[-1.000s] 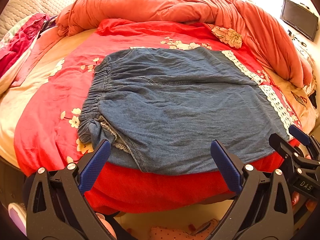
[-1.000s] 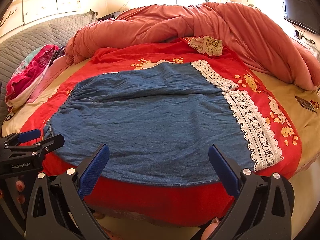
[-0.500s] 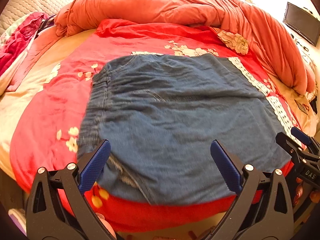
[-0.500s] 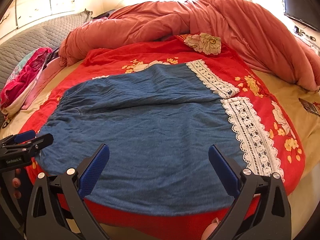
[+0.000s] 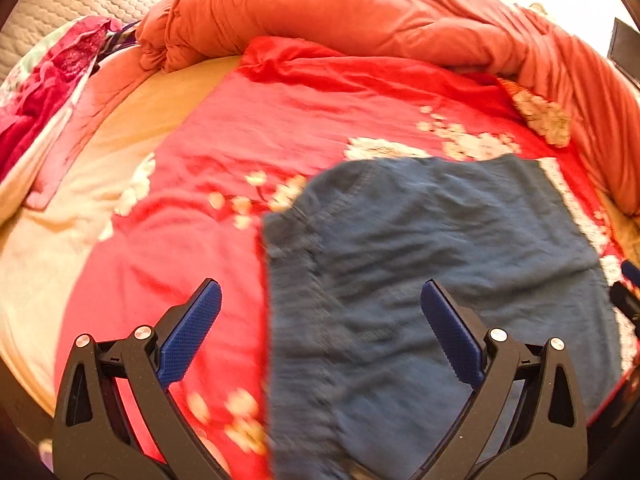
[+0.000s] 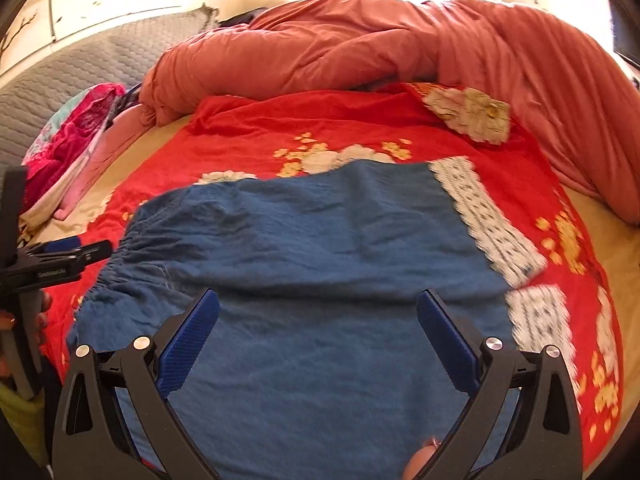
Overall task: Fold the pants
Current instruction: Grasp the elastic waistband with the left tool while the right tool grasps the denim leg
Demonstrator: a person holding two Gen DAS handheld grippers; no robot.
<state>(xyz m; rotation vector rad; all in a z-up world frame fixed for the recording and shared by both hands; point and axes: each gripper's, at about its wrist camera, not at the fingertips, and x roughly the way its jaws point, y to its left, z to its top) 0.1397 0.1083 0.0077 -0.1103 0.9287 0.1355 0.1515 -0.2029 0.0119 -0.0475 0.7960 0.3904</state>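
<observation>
**Jaws wide over the denim, nothing gripped yet**

While both grippers hover with jaws spread apart and empty, the blue denim pants with white lace hems (image 6: 312,264) lie flat on the red floral bedspread (image 6: 360,128). The left gripper (image 5: 320,328) straddles the gathered waistband edge at 9 o'clock of the garment; the right gripper (image 6: 316,332) sits over its middle.

Grabbing there could pinch the bedspread along with the denim, or catch one layer only, leaving the fold skewed. Soft bedding gives little backing.

A bunched salmon quilt (image 6: 380,48) fills 12 o'clock, pink clothing (image 6: 68,136) lies at 10, a grey quilted headboard (image 6: 80,64) behind.
</observation>
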